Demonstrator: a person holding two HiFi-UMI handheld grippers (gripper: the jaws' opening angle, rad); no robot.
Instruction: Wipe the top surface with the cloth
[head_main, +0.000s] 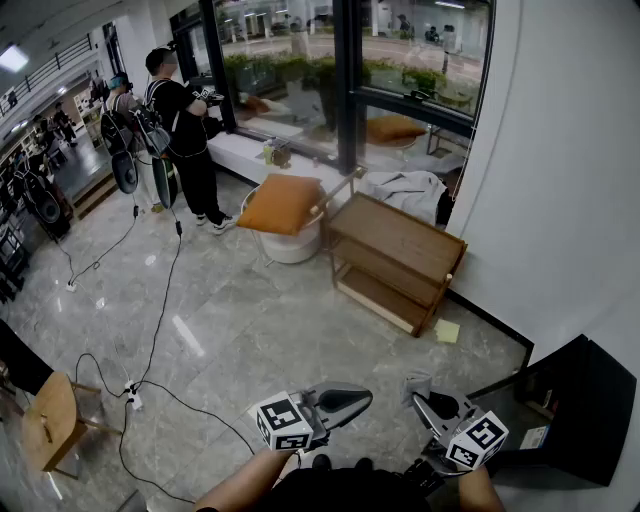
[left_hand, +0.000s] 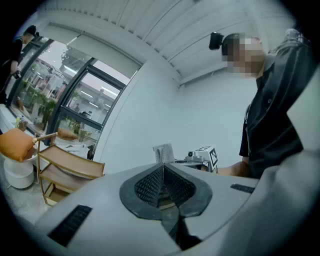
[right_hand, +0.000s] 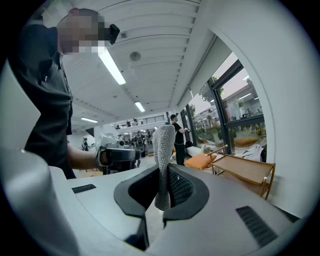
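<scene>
Cloth, grey and knitted, is sticking up from the right gripper, whose jaws are clamping it, at the head view's lower right; the left gripper is pressing its jaws together; the wooden shelf unit is standing well apart, upper centre

A grey tiled floor fills the middle of the frame. On it stand a low wooden shelf unit at centre right and a white round stool just left of it. Black cables trail at lower left, and a yellow pad lies by the shelf's lower corner.
</scene>
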